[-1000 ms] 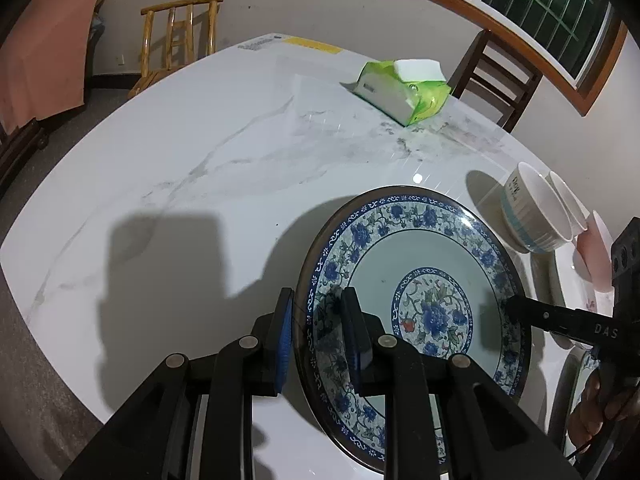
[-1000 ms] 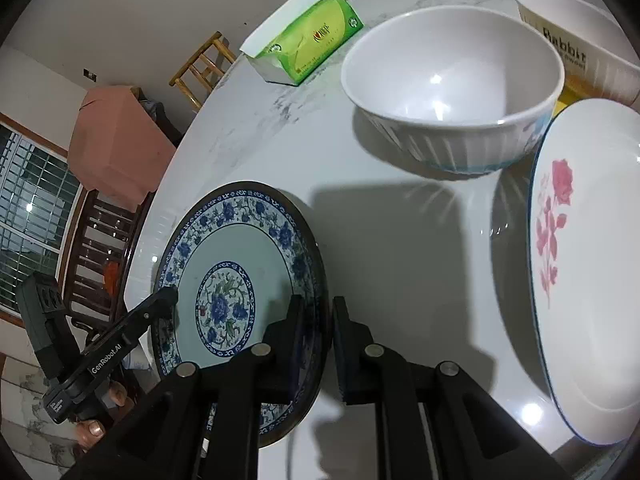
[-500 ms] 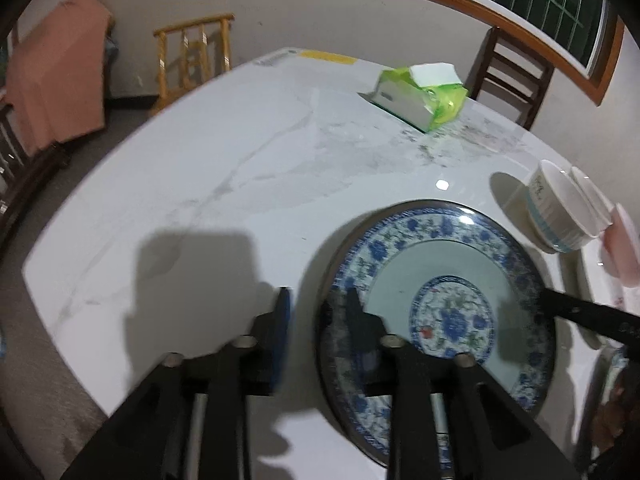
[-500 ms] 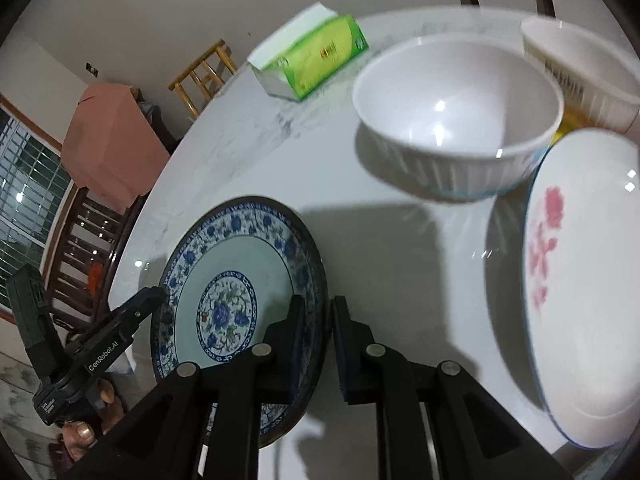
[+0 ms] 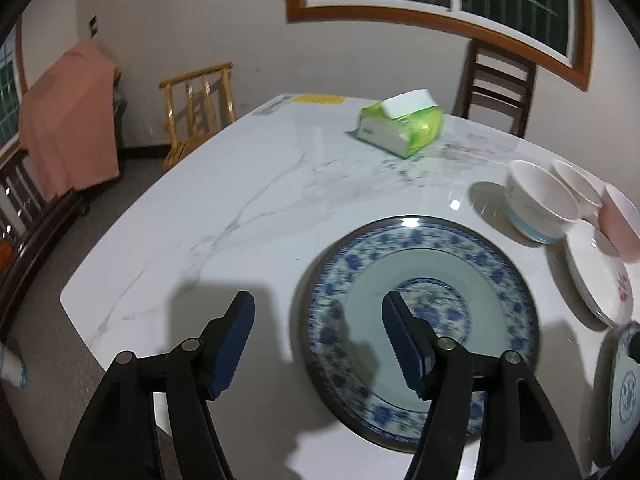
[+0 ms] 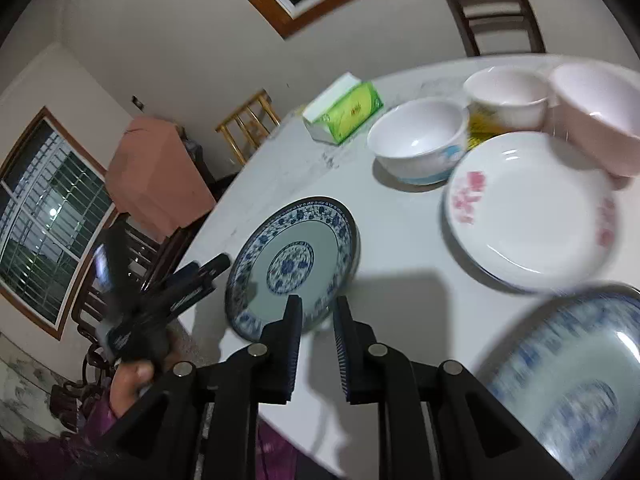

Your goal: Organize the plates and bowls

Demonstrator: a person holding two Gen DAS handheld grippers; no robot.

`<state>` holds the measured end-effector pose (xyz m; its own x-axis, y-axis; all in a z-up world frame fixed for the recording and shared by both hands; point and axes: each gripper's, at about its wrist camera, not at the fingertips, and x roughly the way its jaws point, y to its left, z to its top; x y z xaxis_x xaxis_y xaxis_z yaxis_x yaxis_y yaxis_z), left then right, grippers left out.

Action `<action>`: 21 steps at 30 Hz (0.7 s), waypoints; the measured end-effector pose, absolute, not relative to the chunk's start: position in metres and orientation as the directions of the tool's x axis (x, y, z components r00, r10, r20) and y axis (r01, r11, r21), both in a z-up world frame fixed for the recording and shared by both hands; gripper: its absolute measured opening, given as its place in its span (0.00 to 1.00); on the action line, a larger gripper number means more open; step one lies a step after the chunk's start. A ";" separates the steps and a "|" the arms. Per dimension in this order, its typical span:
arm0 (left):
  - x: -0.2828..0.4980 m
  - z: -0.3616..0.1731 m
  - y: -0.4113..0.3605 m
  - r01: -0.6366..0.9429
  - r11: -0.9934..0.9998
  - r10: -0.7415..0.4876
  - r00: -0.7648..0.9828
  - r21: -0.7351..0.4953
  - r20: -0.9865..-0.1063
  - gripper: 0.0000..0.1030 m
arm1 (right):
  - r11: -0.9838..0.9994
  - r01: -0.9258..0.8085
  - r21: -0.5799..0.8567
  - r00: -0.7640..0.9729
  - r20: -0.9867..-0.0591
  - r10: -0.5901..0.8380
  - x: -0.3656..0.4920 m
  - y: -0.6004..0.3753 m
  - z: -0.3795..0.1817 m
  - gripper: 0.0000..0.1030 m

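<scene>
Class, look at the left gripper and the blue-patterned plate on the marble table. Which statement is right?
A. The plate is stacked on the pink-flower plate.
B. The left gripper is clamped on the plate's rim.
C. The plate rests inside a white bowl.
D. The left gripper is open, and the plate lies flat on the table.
D: the left gripper stands wide open, gripping nothing, and the blue-patterned plate lies flat on the table.

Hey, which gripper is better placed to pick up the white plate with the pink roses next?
Probably right. The rose plate lies just ahead of the right gripper, to its right. The open left gripper hangs over the far rim of the blue plate, which lies between it and the rose plate.
</scene>
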<state>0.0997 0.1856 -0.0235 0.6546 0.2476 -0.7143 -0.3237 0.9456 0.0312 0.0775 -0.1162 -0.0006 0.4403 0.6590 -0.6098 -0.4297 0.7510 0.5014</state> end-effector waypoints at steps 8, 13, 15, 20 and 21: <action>0.080 -0.011 0.128 -0.221 0.974 0.200 0.706 0.057 -0.680 0.65 | 0.878 -0.376 0.297 0.654 -0.586 0.479 0.004 -0.208 0.034 0.24; 0.071 -0.007 0.086 -0.138 0.988 0.147 0.725 0.067 -0.673 0.71 | 0.909 -0.283 0.306 0.702 -0.580 0.413 -0.019 -0.255 0.027 0.25; 0.068 -0.006 0.072 -0.111 0.991 0.135 0.731 0.079 -0.669 0.73 | 0.907 -0.249 0.341 0.706 -0.577 0.411 -0.023 -0.270 0.019 0.25; 0.063 -0.007 0.043 -0.047 0.995 0.095 0.730 0.090 -0.677 0.75 | 0.901 -0.199 0.385 0.708 -0.579 0.404 -0.024 -0.288 0.002 0.25; 0.062 -0.007 0.036 -0.033 0.995 0.090 0.728 0.097 -0.679 0.75 | 0.900 -0.195 0.389 0.710 -0.577 0.403 -0.026 -0.291 0.000 0.25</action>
